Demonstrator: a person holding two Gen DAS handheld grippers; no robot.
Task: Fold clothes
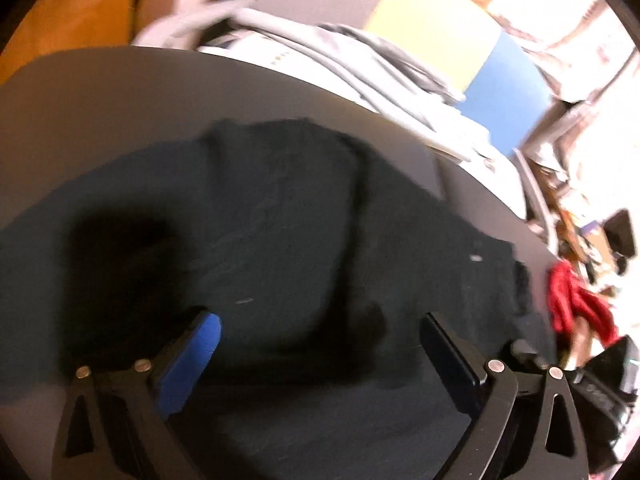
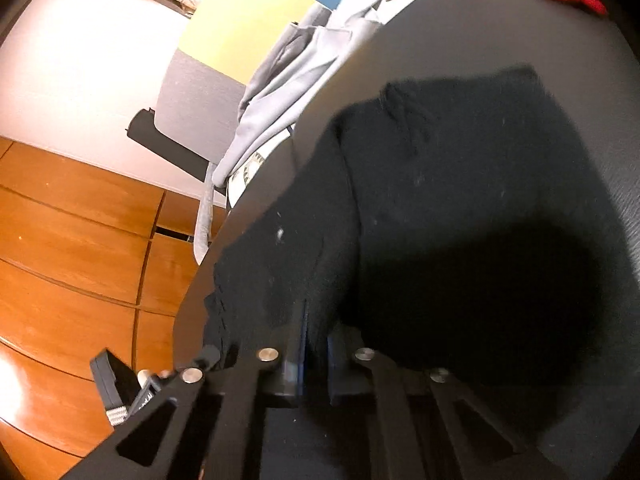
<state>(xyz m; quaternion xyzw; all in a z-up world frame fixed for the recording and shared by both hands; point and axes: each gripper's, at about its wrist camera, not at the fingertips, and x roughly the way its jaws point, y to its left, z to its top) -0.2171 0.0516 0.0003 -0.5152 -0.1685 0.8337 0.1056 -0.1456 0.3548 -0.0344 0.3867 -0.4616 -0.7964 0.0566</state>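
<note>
A black garment (image 1: 280,220) lies spread over the round grey table (image 1: 120,96), one fold running across its middle. My left gripper (image 1: 320,326) hovers above it, open, its blue pad and black pad far apart with only flat cloth beneath. In the right wrist view the same black garment (image 2: 440,184) covers the table (image 2: 460,32) near its edge. My right gripper (image 2: 316,340) is shut on a pinched ridge of the black cloth that rises between its two pads.
Grey and white clothes (image 1: 360,64) are piled beyond the table's far edge, also seen as grey clothes (image 2: 288,92) hanging by the rim. A red cloth (image 1: 576,300) lies at the right. Orange wooden floor (image 2: 72,232) lies below the table edge.
</note>
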